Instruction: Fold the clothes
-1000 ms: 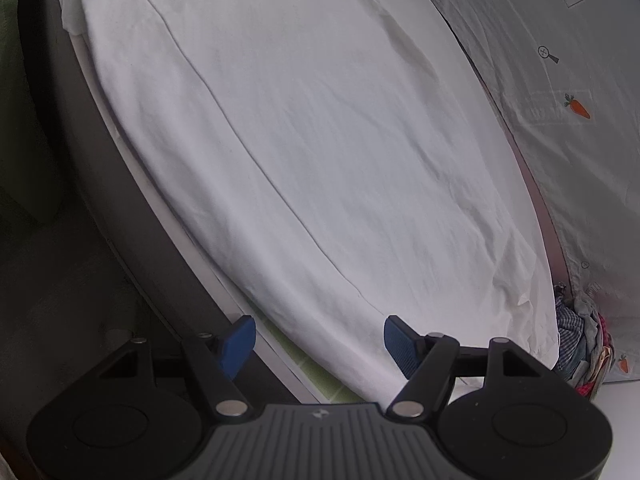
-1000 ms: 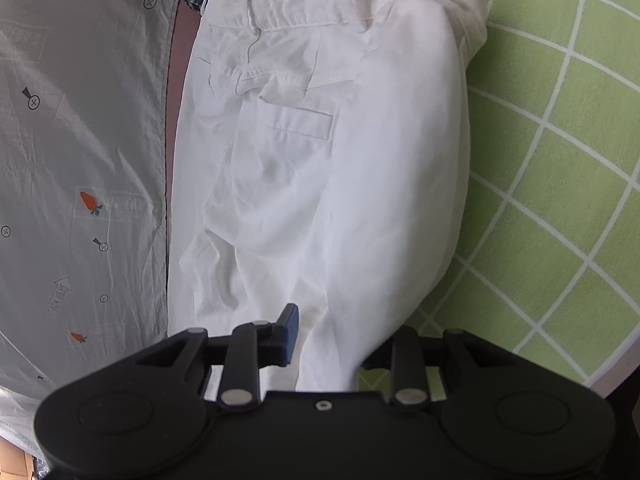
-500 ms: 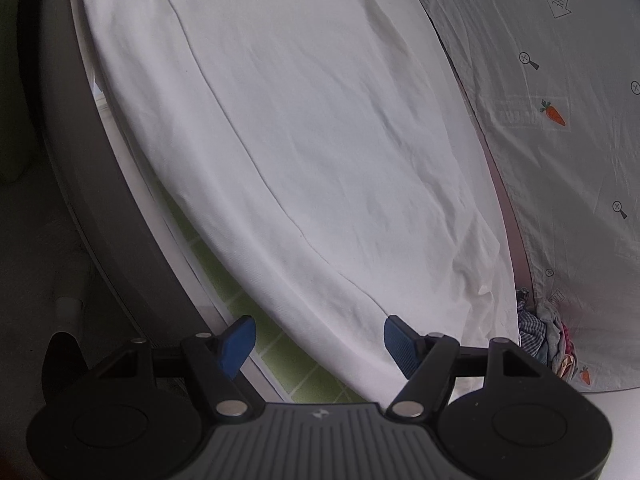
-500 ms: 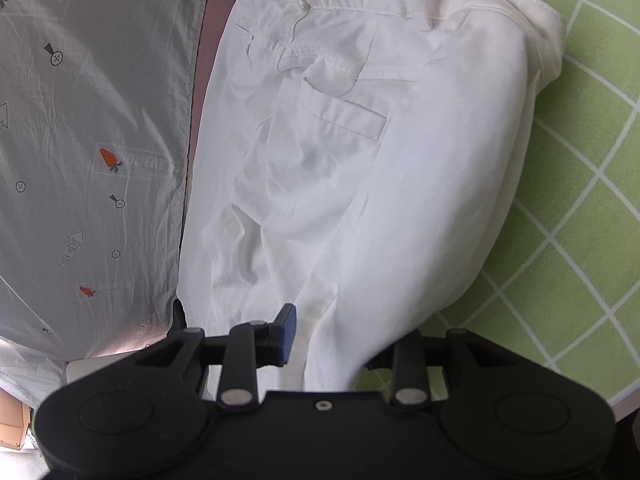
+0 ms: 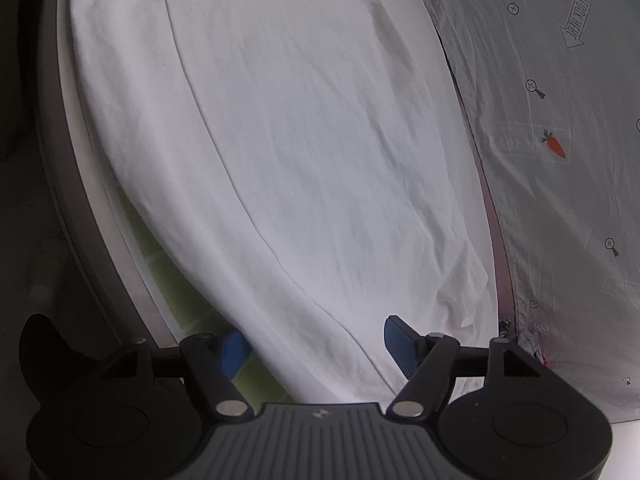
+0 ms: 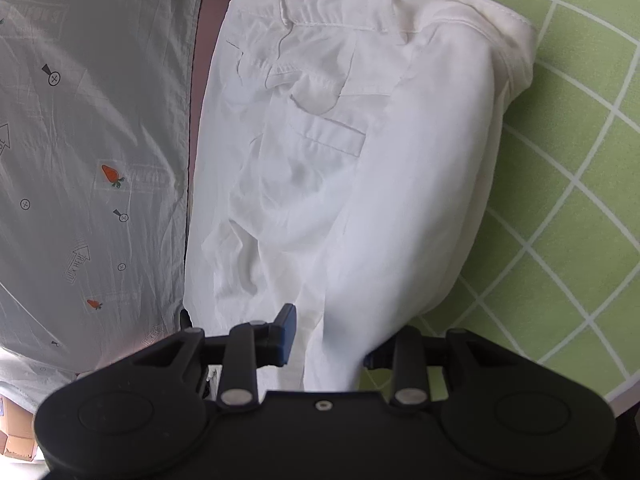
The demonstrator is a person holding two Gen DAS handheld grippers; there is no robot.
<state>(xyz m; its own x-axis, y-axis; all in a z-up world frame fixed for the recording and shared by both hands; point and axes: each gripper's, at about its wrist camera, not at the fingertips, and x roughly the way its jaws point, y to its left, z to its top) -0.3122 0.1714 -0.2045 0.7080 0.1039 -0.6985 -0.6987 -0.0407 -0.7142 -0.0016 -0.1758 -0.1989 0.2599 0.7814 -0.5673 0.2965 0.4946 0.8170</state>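
Two grippers straddle one pair of white trousers (image 6: pixel 360 168) lying lengthwise on the green-gridded bench (image 6: pixel 560 200), waistband far from the right gripper (image 6: pixel 328 340), legs running ahead of the left gripper (image 5: pixel 316 344). Both stand spread, cloth between the fingers, unpinched. A carrot-print shirt (image 6: pixel 92 140) lies just beside.

From my right gripper (image 6: pixel 326 338) I see white trousers (image 6: pixel 340 168) spread ahead of the fingers (image 6: pixel 287 334), waistband farthest away. Cloth passes between the spread fingers and hides the right one. To the left of the fingers lies a pale shirt (image 6: pixel 92 140) printed with carrots. To their right, the green gridded mat (image 6: pixel 568 200) on the desk shows.
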